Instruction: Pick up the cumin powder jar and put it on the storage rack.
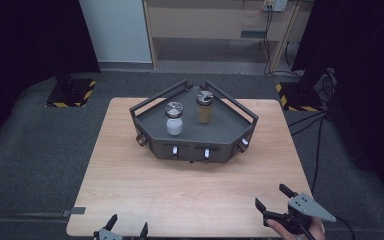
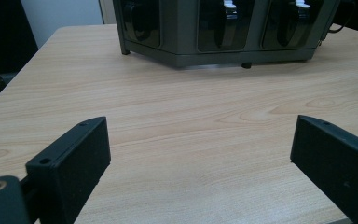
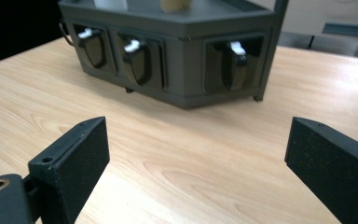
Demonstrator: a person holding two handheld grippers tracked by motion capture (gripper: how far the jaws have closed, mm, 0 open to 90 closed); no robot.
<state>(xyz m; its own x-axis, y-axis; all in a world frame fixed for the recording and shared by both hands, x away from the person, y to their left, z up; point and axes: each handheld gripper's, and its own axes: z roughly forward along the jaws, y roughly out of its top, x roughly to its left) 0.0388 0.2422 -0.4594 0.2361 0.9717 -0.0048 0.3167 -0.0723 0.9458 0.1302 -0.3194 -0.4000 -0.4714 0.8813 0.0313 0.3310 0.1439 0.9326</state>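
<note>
High view: rack (image 1: 195, 142) well beyond both grippers' fingers (image 1: 283, 189).

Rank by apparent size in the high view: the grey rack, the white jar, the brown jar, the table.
1. table
2. grey rack
3. white jar and brown jar: they look much alike, too close to rank.

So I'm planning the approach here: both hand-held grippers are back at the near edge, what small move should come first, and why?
Probably ease the right hand-held gripper forward toward the grey rack. Its jaws stand wide open with nothing between them, it sits at the near table edge, well short of the rack, and the brown-filled jar and white-filled jar stand on top untouched.
</note>
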